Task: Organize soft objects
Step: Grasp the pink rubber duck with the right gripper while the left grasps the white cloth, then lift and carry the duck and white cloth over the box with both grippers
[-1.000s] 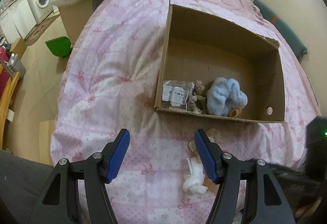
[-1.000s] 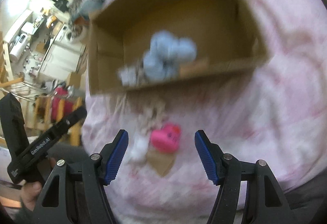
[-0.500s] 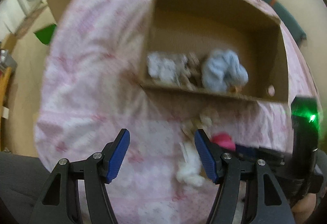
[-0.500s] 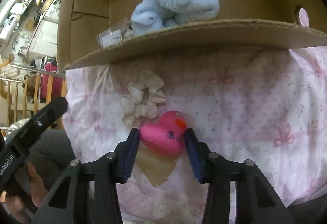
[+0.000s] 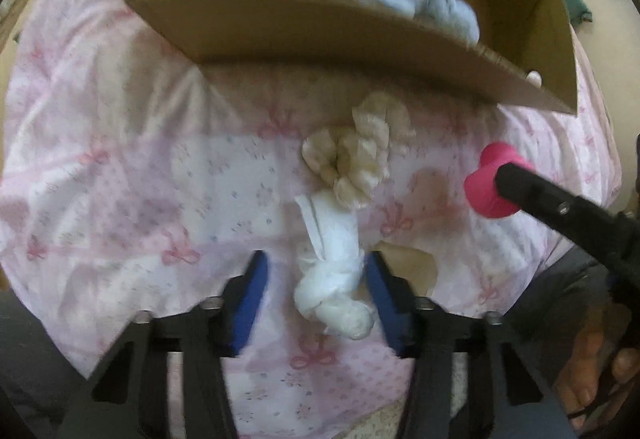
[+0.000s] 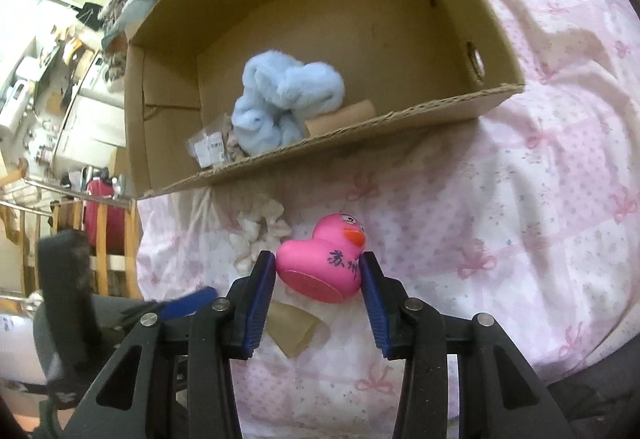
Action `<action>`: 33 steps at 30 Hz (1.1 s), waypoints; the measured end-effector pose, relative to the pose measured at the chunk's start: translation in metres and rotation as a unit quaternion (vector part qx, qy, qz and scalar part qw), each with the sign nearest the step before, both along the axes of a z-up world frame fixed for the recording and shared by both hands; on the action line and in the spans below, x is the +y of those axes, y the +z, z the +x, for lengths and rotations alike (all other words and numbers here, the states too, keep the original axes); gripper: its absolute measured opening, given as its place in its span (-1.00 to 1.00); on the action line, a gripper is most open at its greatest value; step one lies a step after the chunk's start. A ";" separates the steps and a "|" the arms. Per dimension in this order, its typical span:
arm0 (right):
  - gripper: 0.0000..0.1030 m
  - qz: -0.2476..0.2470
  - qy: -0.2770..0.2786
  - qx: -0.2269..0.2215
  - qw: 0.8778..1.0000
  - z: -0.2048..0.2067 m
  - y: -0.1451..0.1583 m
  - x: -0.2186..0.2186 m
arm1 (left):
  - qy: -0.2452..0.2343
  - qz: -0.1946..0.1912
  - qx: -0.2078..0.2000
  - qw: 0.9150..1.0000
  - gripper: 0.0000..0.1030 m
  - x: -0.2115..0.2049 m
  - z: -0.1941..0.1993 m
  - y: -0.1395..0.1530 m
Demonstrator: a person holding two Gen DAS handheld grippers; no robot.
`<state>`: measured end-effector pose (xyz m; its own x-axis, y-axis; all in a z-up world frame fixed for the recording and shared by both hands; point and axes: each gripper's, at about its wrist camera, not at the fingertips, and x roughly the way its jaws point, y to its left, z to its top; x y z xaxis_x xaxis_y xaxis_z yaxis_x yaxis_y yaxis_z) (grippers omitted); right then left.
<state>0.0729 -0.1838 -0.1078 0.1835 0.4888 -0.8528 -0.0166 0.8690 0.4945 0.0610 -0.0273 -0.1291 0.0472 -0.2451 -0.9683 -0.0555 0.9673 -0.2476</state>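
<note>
pink bedspread point(image 6: 520, 199), box point(image 6: 400, 119) with blue towel point(image 6: 288, 95)

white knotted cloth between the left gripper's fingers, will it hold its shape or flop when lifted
The white knotted cloth will probably flop: only its lower end is bunched into a knot, and a loose tail trails toward the cream scrunchie. It looks thin, so likely light. The left gripper, jaws just closing, should compress it easily.

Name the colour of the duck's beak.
Orange, on the pink duck; the right wrist view shows it best.
</note>
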 end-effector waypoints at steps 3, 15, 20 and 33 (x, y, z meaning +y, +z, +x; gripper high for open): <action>-0.12 0.000 -0.001 0.001 1.000 0.001 -0.002 0.002 | 0.002 -0.001 0.006 1.000 -0.47 0.000 -0.001 -0.005; -0.12 -0.002 0.005 -0.007 1.000 -0.005 0.003 0.000 | 0.061 0.070 -0.049 0.994 -0.53 0.032 -0.003 0.021; -0.12 -0.007 0.007 -0.009 1.000 -0.006 0.004 0.002 | 0.072 0.086 -0.062 0.992 -0.53 0.039 -0.015 0.033; -0.12 0.002 0.009 -0.026 1.000 -0.010 0.013 -0.001 | 0.105 0.096 -0.110 0.984 -0.53 0.067 -0.016 0.060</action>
<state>0.0624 -0.1852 -0.0949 0.2190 0.4964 -0.8400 -0.0578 0.8660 0.4967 0.0445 0.0398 -0.0695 0.2906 -0.0216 -0.9566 -0.2250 0.9702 -0.0903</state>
